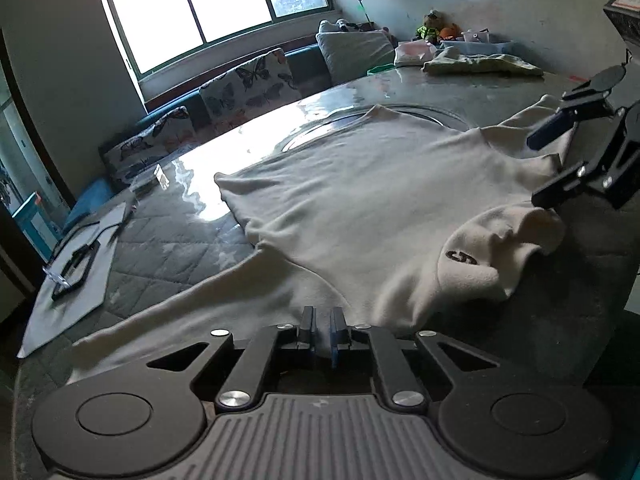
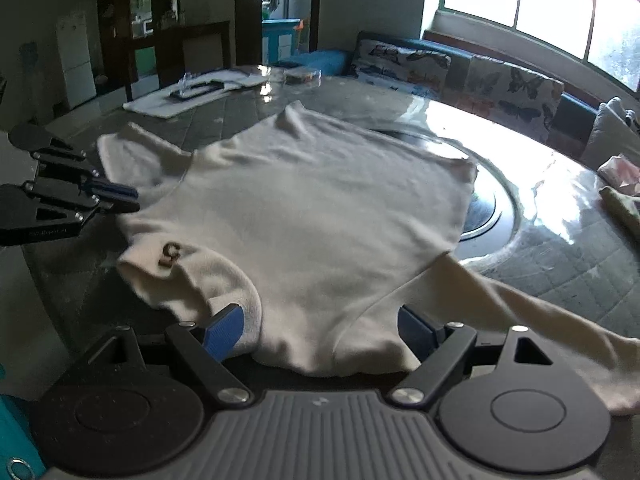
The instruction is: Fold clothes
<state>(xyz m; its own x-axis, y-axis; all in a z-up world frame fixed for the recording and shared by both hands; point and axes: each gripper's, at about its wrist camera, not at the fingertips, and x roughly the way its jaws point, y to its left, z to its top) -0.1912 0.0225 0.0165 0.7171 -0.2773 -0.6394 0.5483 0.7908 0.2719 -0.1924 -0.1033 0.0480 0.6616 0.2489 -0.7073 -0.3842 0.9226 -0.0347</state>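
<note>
Sweater point(image 1: 360, 200), cream and long-sleeved, lies spread flat on the round glass-topped table point(image 1: 248, 128); its far hem overlaps the table's dark centre disc point(image 2: 486, 208), hiding part of it; 1 sleeve runs out of the right wrist view at the lower right edge. A dark mark on the turned-up collar point(image 1: 464, 257) looks like "G" or "5"; too blurred to read surely. Left gripper point(image 1: 323, 334) has its blue pads pressed together; whether cloth sits between them cannot be told, though the sweater's near sleeve lies right at the tips. Right gripper point(image 2: 320, 326) is spread wide, its fingers either side of the shoulder edge. Green garment point(image 1: 480, 65) lies at the far rim, partly cut off.
</note>
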